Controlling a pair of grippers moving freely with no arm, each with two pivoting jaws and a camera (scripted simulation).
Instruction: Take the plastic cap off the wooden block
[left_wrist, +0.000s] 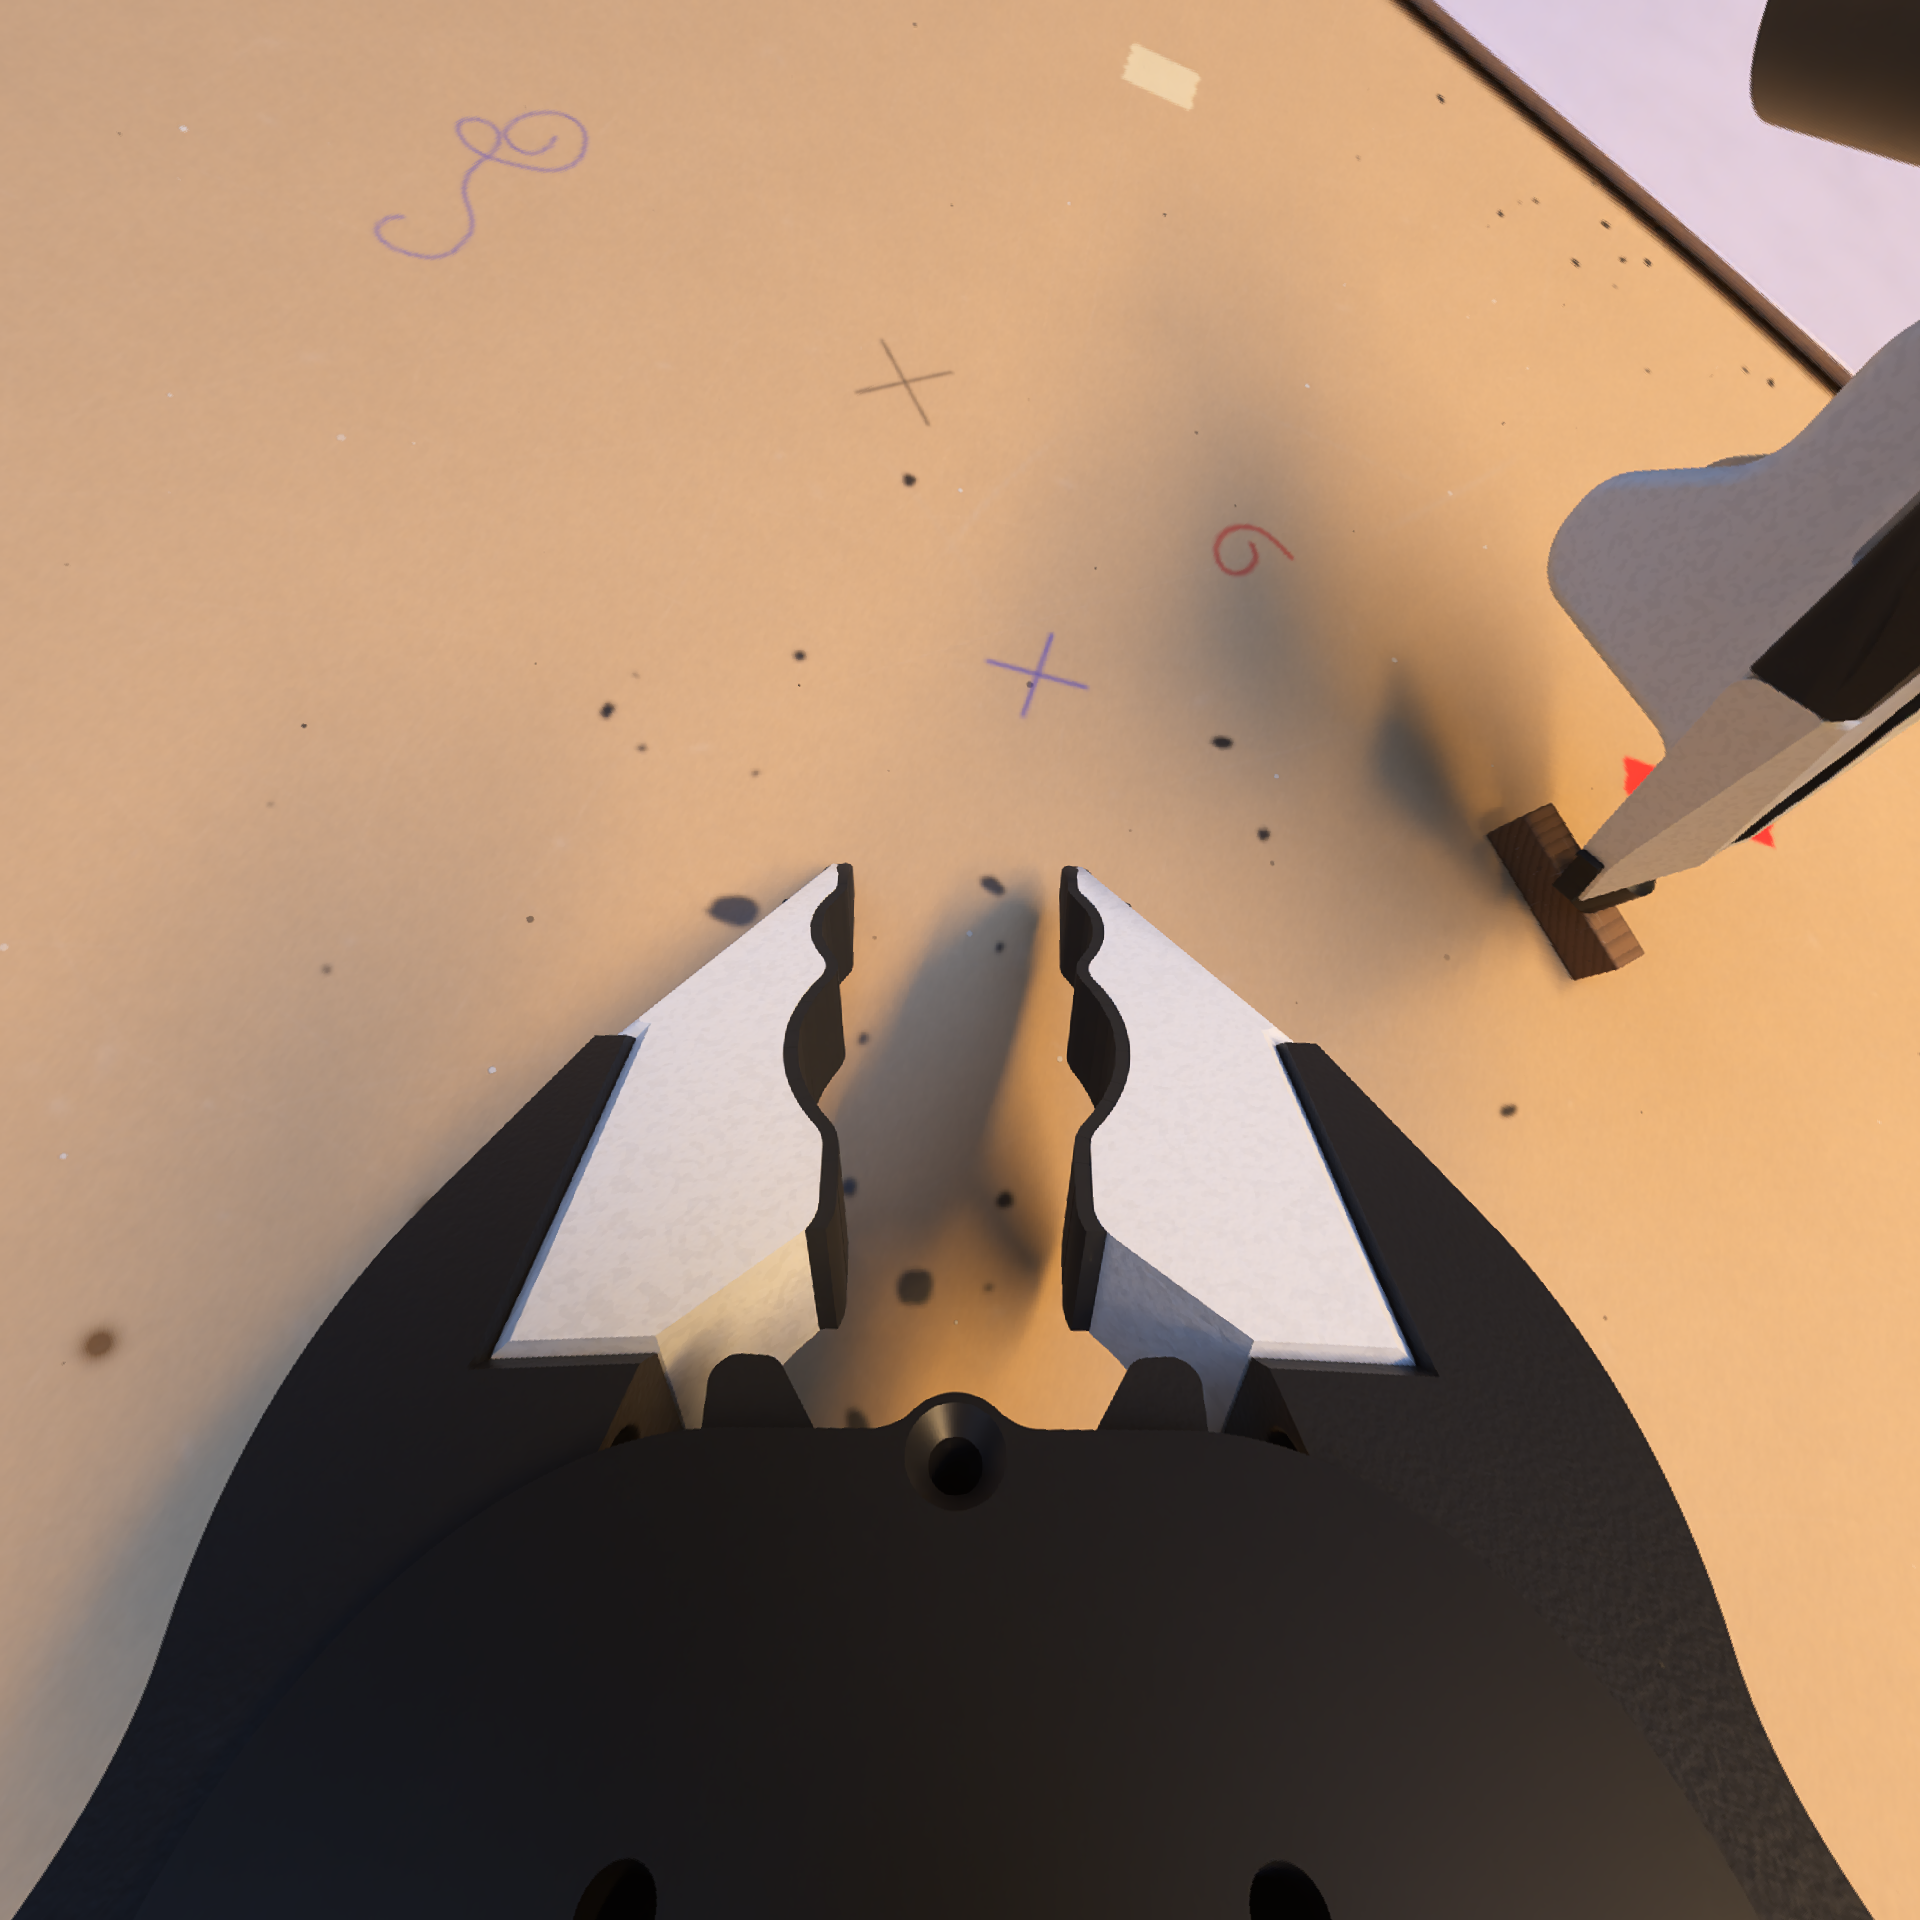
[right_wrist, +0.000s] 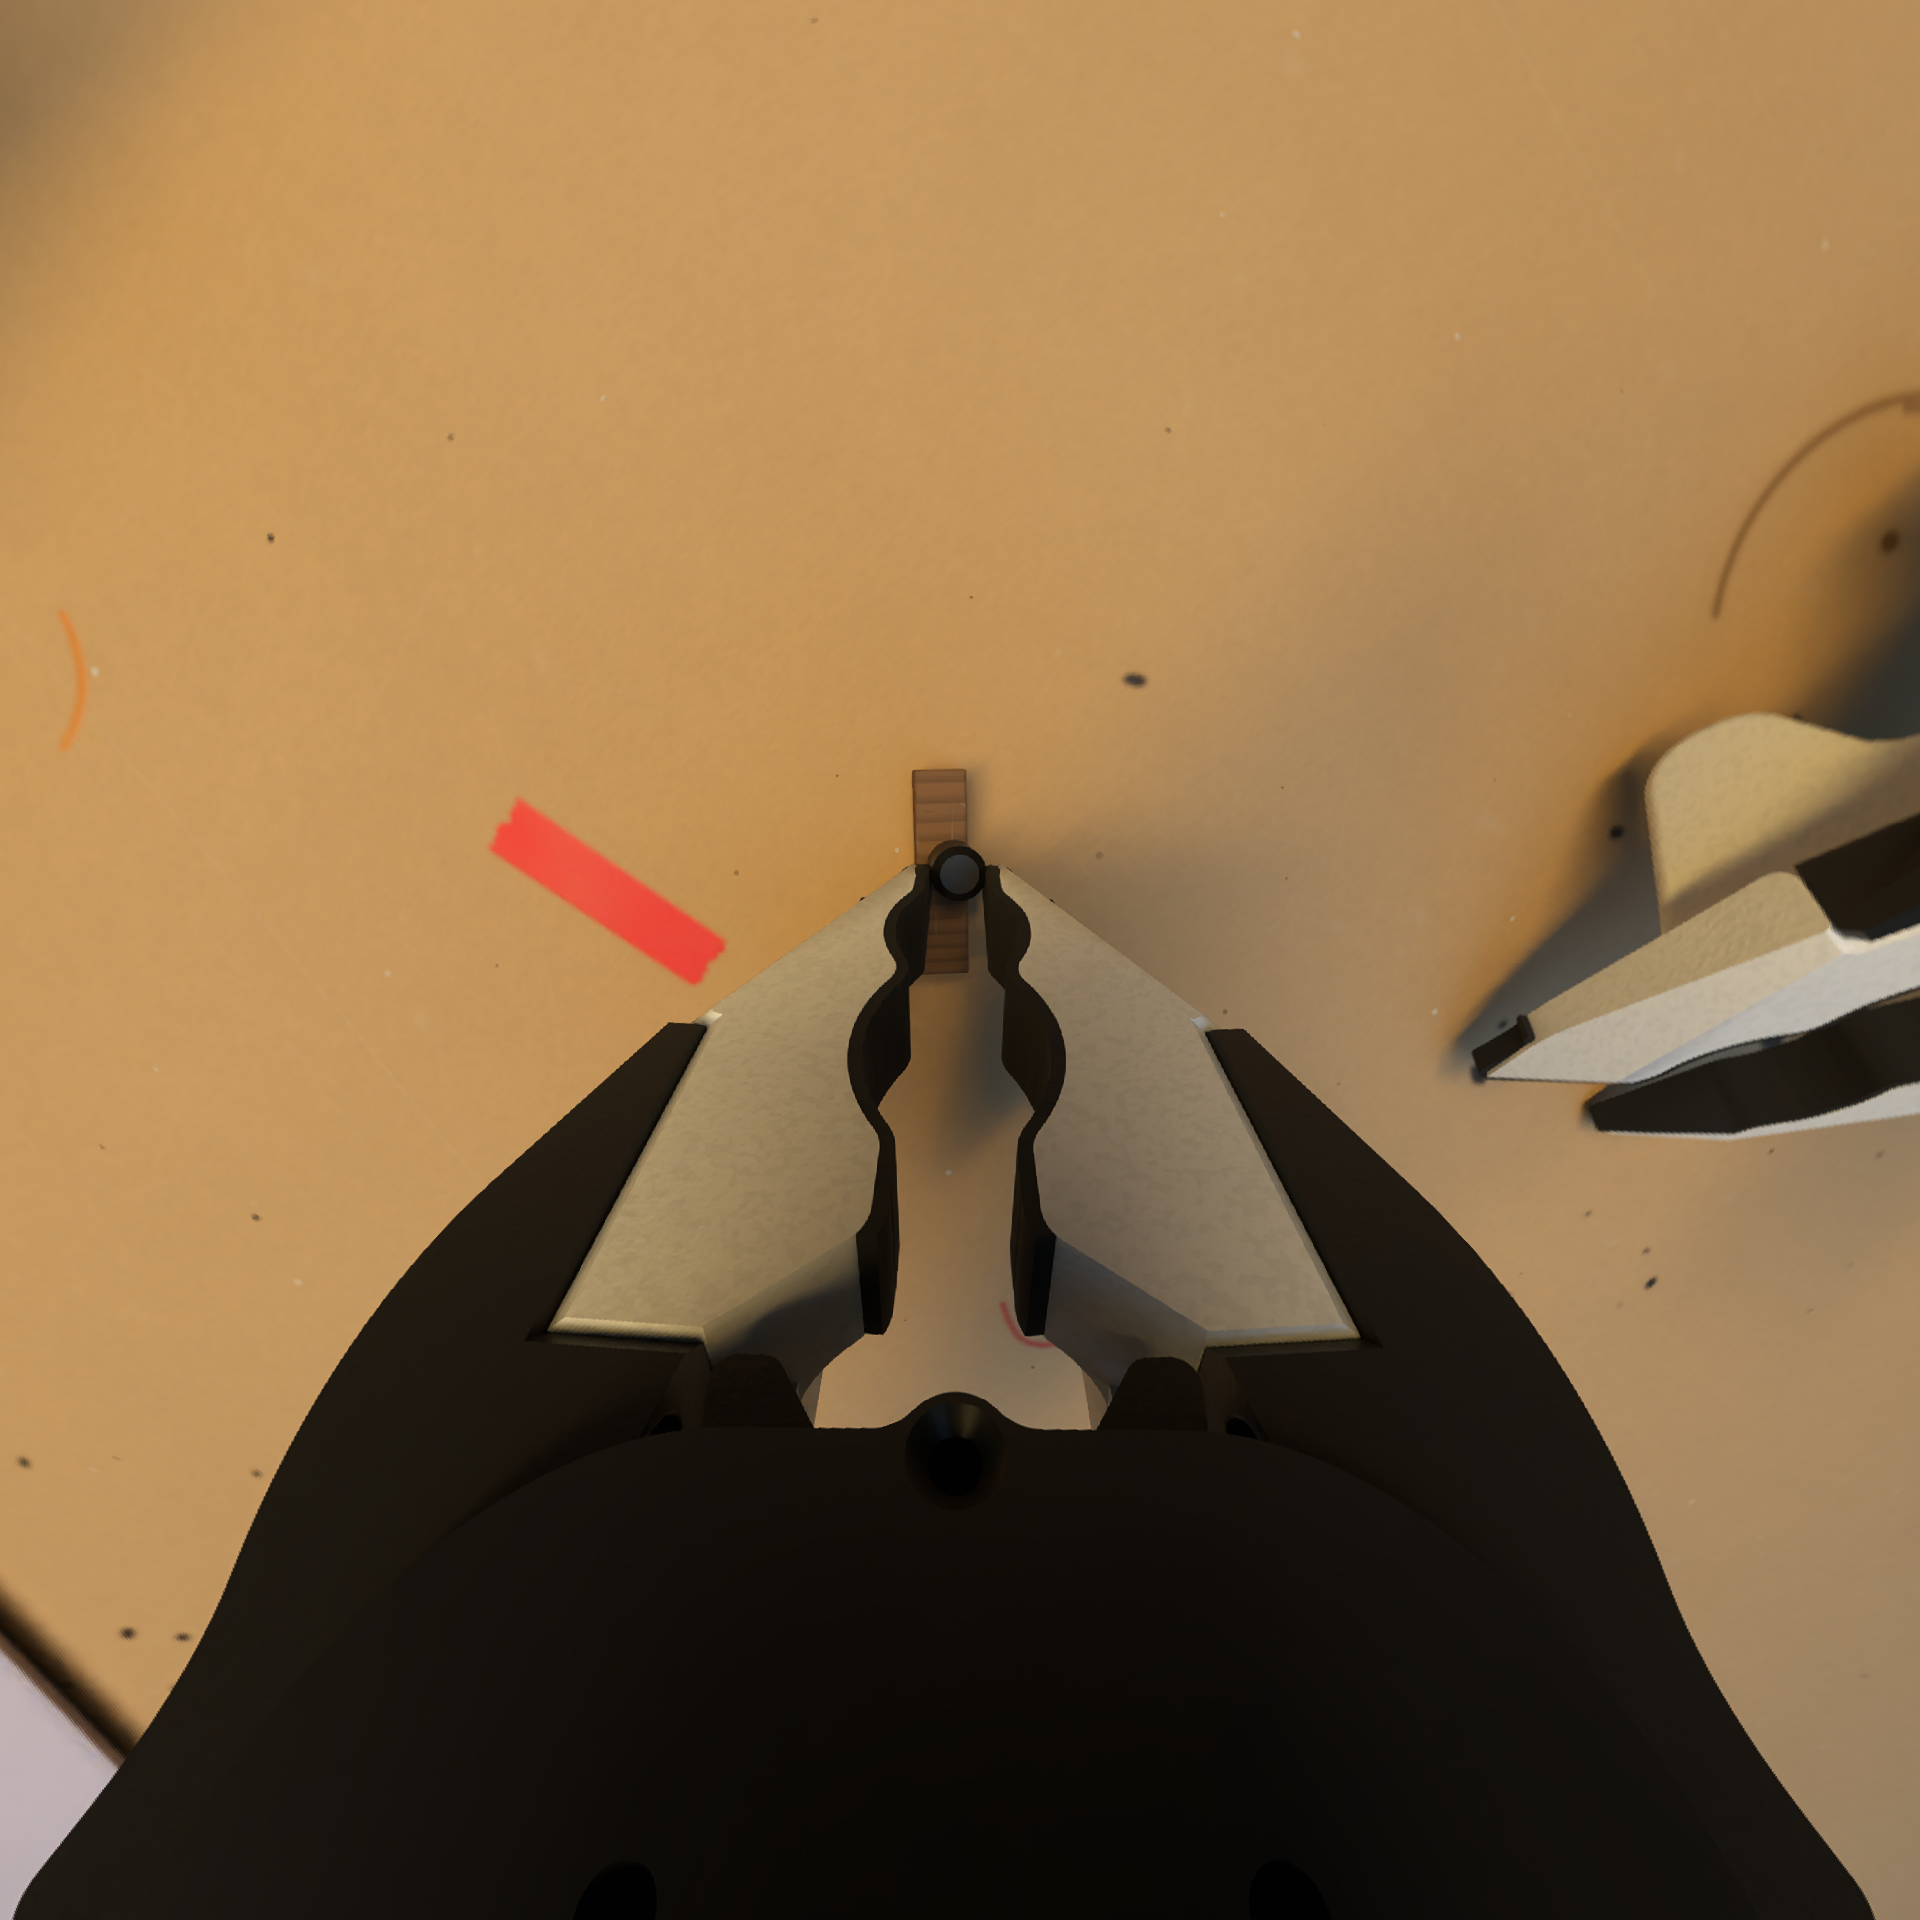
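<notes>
Workshop-like bench, tan tabletop (left_wrist: 623, 623) with pen scribbles (left_wrist: 478, 177), ink specks, tape scraps (right_wrist: 608, 891)

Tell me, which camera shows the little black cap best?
The right wrist view: the plastic cap sits centred between the right gripper tips, on the wooden block. In the left wrist view only a sliver shows under those fingers.
</notes>
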